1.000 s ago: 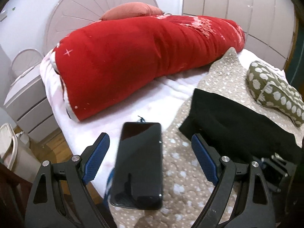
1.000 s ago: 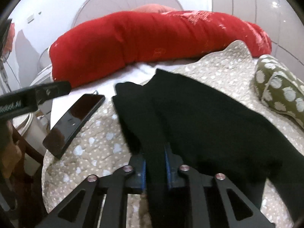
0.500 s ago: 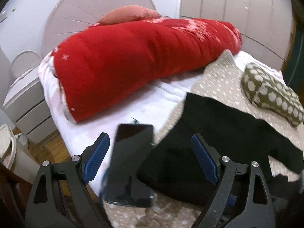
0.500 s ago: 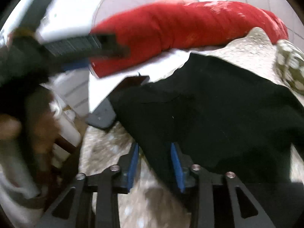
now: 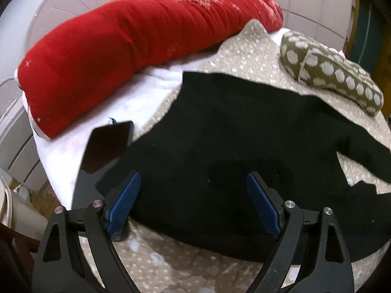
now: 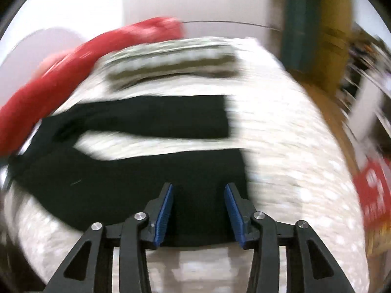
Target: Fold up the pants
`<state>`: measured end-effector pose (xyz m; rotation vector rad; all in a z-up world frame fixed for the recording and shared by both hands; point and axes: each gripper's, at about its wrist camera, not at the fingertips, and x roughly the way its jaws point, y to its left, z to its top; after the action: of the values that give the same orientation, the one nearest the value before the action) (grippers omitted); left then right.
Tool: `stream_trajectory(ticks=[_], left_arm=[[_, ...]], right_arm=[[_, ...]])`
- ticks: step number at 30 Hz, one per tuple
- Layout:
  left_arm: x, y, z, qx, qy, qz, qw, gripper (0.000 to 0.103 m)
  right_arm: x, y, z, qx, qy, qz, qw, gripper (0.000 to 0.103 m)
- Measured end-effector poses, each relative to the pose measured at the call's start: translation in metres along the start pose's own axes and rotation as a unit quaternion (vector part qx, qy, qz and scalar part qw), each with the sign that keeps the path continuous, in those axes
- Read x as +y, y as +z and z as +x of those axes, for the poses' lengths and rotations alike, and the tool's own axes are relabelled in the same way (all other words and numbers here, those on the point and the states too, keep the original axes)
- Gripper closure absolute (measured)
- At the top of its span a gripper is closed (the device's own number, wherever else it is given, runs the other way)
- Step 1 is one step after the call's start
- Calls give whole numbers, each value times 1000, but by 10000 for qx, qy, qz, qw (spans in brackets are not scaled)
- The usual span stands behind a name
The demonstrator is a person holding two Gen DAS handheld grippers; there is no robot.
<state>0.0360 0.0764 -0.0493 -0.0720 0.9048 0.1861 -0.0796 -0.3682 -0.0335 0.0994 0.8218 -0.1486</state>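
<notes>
Since a second ago the right gripper (image 6: 199,211) has swung along the black pants (image 6: 136,185), its jaws just opening off the cloth, while the left gripper (image 5: 193,204) hangs spread wide, so the pants lie flat on the bed (image 5: 244,48) for folding.

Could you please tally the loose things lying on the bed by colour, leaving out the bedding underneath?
Black: 2, pants and phone
Red: 1, bolster
Olive with pale dots: 1, pillow
Total: 4
</notes>
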Motion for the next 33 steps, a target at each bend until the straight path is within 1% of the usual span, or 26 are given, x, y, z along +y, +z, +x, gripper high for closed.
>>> stream_trajectory(ticks=[2, 4, 7, 8, 9, 10, 11, 13, 14, 16, 18, 19, 20, 22, 23, 24, 26, 27, 29, 31, 32, 33], left_arm=[[-2, 0, 2, 10, 95, 41, 9999, 15], [-2, 0, 1, 20, 90, 42, 9999, 15], [3, 4, -3, -12, 98, -56, 9999, 15], [7, 6, -6, -45, 123, -107, 9999, 15], [8, 6, -7, -62, 135, -129, 9998, 15], [9, 8, -9, -83, 143, -161, 9997, 15], [12, 9, -11, -99, 138, -198, 9997, 15], [13, 10, -15, -123, 114, -244, 9996, 15], [13, 11, -17, -138, 97, -253, 9995, 15], [11, 12, -21, -172, 88, -224, 9996, 15], [9, 12, -23, -208, 60, -199, 9996, 15], [8, 12, -25, -222, 32, -189, 9996, 15], [7, 12, -26, -229, 8, -181, 9996, 15], [5, 11, -25, -238, -3, -158, 9996, 15], [3, 10, -21, -206, 11, -143, 9997, 15], [2, 9, -18, -164, 9, -126, 9998, 15], [-3, 4, -9, -4, -4, -47, 10000, 15], [-5, 2, -7, 28, 2, -5, 10000, 15], [-7, 0, -6, 12, 46, 73, 10000, 15], [-8, 0, -6, -26, 27, 61, 10000, 15], [-8, 1, -6, -41, -10, 42, 10000, 15], [-9, 2, -5, -55, -38, 35, 10000, 15]], right_arm=[[-23, 0, 12, 162, -126, 269, 9994, 55], [-37, 1, 25, 306, -79, 424, 9986, 54], [-46, 3, 33, 206, 299, 713, 9968, 53], [-47, 4, 33, 174, 517, 799, 9953, 60], [-45, 6, 34, 161, 811, 861, 9929, 77], [-38, 5, 32, 153, 1073, 872, 9903, 83], [-28, 7, 28, 127, 1136, 753, 9906, 92], [-17, 9, 20, -9, 1040, 494, 9934, 94], [-18, 8, 16, -61, 1023, 446, 9937, 95], [-29, 9, -3, -255, 808, 432, 9955, 96], [-42, 11, -17, -348, 751, 590, 9948, 97], [-50, 11, -23, -361, 682, 647, 9949, 97], [-57, 9, -30, -353, 483, 614, 9963, 97], [-65, 5, -28, -187, 178, 628, 9977, 97], [-67, 3, -24, -81, 32, 623, 9980, 102], [-66, -1, -13, 64, -111, 567, 9983, 102], [-65, -7, 3, 298, -136, 584, 9978, 102], [-63, -8, 7, 357, -241, 583, 9974, 101], [-58, -6, 2, 234, -394, 546, 9975, 100], [-46, 5, -10, -4, -473, 407, 9980, 96], [-37, 13, -17, -159, -391, 314, 9986, 84], [-29, 21, -19, -272, -242, 259, 9990, 65]])
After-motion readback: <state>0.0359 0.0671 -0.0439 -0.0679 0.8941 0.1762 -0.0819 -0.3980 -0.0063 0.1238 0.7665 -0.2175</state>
